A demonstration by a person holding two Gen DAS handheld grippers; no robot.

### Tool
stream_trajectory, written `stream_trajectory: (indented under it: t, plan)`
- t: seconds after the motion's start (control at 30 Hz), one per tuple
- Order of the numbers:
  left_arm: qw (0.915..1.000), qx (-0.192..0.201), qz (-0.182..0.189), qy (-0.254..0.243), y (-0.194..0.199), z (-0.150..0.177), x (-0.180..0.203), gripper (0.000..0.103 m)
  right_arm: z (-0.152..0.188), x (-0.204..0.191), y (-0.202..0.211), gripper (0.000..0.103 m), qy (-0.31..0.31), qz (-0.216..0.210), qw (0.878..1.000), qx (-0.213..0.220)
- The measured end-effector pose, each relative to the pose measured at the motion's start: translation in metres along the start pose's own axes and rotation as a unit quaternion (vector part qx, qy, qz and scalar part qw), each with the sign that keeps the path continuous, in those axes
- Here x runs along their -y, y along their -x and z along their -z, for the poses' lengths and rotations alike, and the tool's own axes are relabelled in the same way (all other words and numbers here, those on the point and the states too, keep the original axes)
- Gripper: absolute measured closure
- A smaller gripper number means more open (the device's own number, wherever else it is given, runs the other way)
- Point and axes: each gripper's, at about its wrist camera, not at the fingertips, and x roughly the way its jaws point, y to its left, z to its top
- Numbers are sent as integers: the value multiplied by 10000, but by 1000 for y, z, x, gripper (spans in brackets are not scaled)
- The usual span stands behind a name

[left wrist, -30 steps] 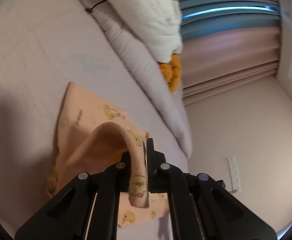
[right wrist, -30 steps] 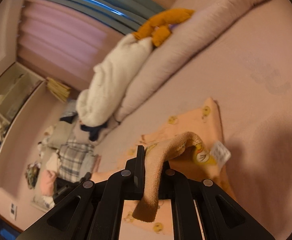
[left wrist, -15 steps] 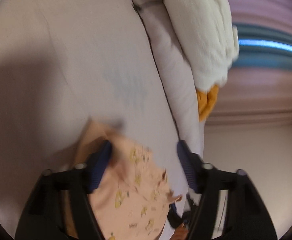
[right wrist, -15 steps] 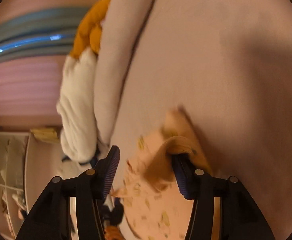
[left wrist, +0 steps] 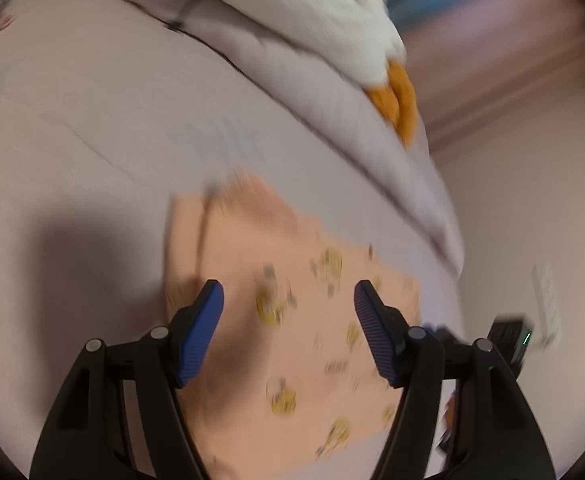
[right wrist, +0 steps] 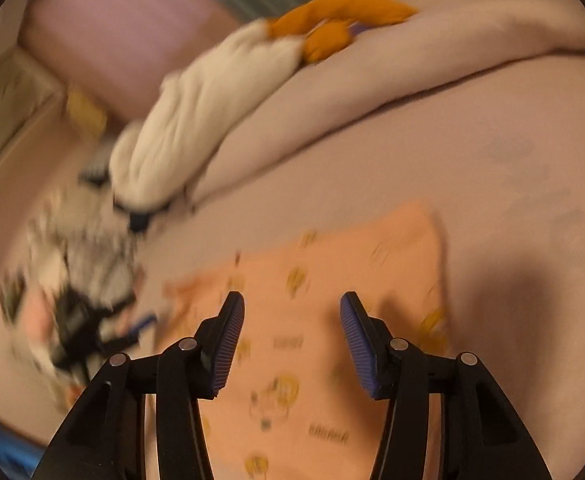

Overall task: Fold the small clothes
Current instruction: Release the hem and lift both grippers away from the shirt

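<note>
Both tools have let go of the garment since the earlier frames: one second ago each was clamped on a raised fold of cloth, and now each stands with its jaws apart and nothing between the pads. The left tool (left wrist: pixel 288 320) and the right tool (right wrist: pixel 292 334) both hover over the cloth, angled downward. The raised folds are gone, and the cloth lies flat. Judged from this, one fold has just been laid down and released; the next fold requires a fresh grip on an edge.

Inventory, largest first:

1. One bed with a pale pink sheet (left wrist: pixel 72 120), carrying all items.
2. One long pale pink quilt or bolster (right wrist: pixel 372 92), lying along the far side of the bed.
3. One white plush toy with orange feet (left wrist: pixel 312 8), resting on the quilt.
4. One small peach-coloured garment with a yellow cartoon print (left wrist: pixel 292 340) (right wrist: pixel 332 280), lying flat on the sheet directly under both tools. Motion blur hides whether its edges are aligned.
5. One heap of mixed clothes (right wrist: pixel 80 260), beyond the bed edge in the right wrist view; its items are too blurred to count.
6. Two tools, each with two blue ribbed pads (left wrist: pixel 200 328).
</note>
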Motion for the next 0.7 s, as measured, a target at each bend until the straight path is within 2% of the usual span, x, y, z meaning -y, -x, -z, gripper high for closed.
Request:
stream_trajectory:
  t: [0.1, 0.17, 0.2, 0.3, 0.37, 0.47, 0.63, 0.7]
  plan:
    - [9980, -257, -368, -440, -14, 17, 6, 43, 17, -11, -15, 53, 547, 480, 9971, -224]
    - [9962, -331, -554, -581, -21, 24, 3, 44, 23, -9, -24, 54, 622, 798, 9942, -369]
    - [9956, -340, -631, -599, -23, 27, 1, 45, 25, -5, -30, 57, 640, 950, 9924, -441]
    - [9952, -302, -695, -623, -18, 28, 5, 47, 21, -5, -31, 58, 573, 986, 9927, -398]
    - [9956, -294, -611, -652, -12, 29, 9, 46, 21, -8, -22, 58, 542, 908, 9938, -342]
    - [9929, -239, -676, -952, -8, 36, 20, 46, 30, -24, -8, 58, 833, 854, 9927, -200]
    - [9861, -255, -755, -1461, -3, 75, 22, 46, 61, -44, 3, 58, 1401, 1292, 9816, -142]
    - [9851, -379, -798, -1477, -12, 82, 17, 46, 77, -43, 4, 58, 1620, 1519, 9748, -223]
